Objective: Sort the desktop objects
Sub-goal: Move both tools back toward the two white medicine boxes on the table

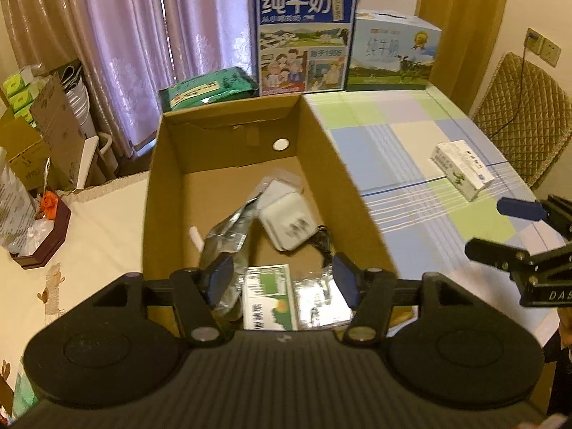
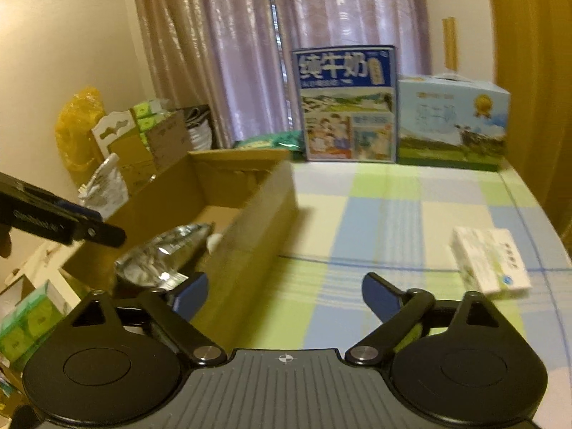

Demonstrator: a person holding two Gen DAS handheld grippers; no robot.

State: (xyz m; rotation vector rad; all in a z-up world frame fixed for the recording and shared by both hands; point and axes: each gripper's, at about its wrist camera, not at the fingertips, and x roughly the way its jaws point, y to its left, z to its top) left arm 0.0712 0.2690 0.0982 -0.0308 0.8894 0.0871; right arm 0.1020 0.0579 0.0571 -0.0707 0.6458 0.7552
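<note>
The cardboard box [image 1: 228, 164] sits on the table and is the place where the desk things go. Inside it lie a white plug charger [image 1: 286, 221], a shiny silver packet [image 1: 228, 246], a green and white carton [image 1: 270, 298] and a clear wrapped pack [image 1: 321, 300].

One thing is left out: a small white medicine box [image 2: 489, 261] lying on the checked tablecloth [image 2: 357, 214], well apart from the cardboard box, on its right.

The left gripper [image 1: 282, 280] hangs over the near end of the cardboard box. Its fingers are spread apart and hold nothing, so it looks done with dropping something in.

The right gripper [image 2: 284, 295] is over the tablecloth, just beside the box wall. Its fingers are spread wide and empty too, likely ready to go for the medicine box. The cloth between them is bare.

At the back stand two milk cases [image 1: 302, 35] and a green packet [image 1: 211, 87], out of the way.
</note>
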